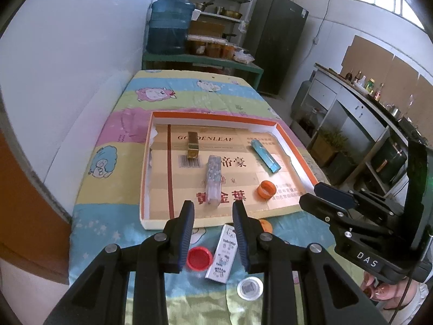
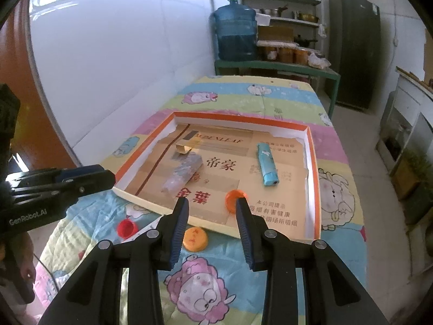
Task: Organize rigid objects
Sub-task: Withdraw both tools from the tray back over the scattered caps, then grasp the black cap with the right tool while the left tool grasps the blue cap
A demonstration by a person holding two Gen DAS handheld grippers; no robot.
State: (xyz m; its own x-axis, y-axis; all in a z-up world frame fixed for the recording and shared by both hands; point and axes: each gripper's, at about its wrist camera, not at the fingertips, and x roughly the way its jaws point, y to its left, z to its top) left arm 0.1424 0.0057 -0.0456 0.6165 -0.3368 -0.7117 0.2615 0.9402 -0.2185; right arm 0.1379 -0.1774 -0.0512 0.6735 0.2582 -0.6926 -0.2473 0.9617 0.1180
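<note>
A shallow cardboard tray (image 1: 295, 146) with an orange rim is seen lying on a cartoon-print quilt (image 1: 167, 94) spread over the bench. Inside the tray, a gold rectangular block (image 1: 193, 146) is placed toward the far left corner, and a clear patterned box (image 1: 214, 178) is laid lengthwise just in front of it, near the middle. A blue lighter (image 1: 265, 156) is laid toward the right side, and an orange bottle cap (image 1: 265, 189) is tipped on its edge near the tray's front right part.

On the quilt, just outside the tray's near edge, a red bottle cap (image 1: 199, 257) and a white Hello Kitty box (image 1: 222, 254) are found side by side, with a white lid (image 1: 249, 288) nearer the bench's front edge. A yellow-orange cap (image 2: 195, 239) is set close against the tray's near rim.

The left claw (image 1: 213, 211) is held above the quilt's near edge with its jaws parted and nothing between them; the Hello Kitty box is seen below the gap, untouched. The right claw (image 2: 212, 208) is likewise held with its jaws apart and empty, above the tray's near rim, with the orange bottle cap seen just past its right finger.
</note>
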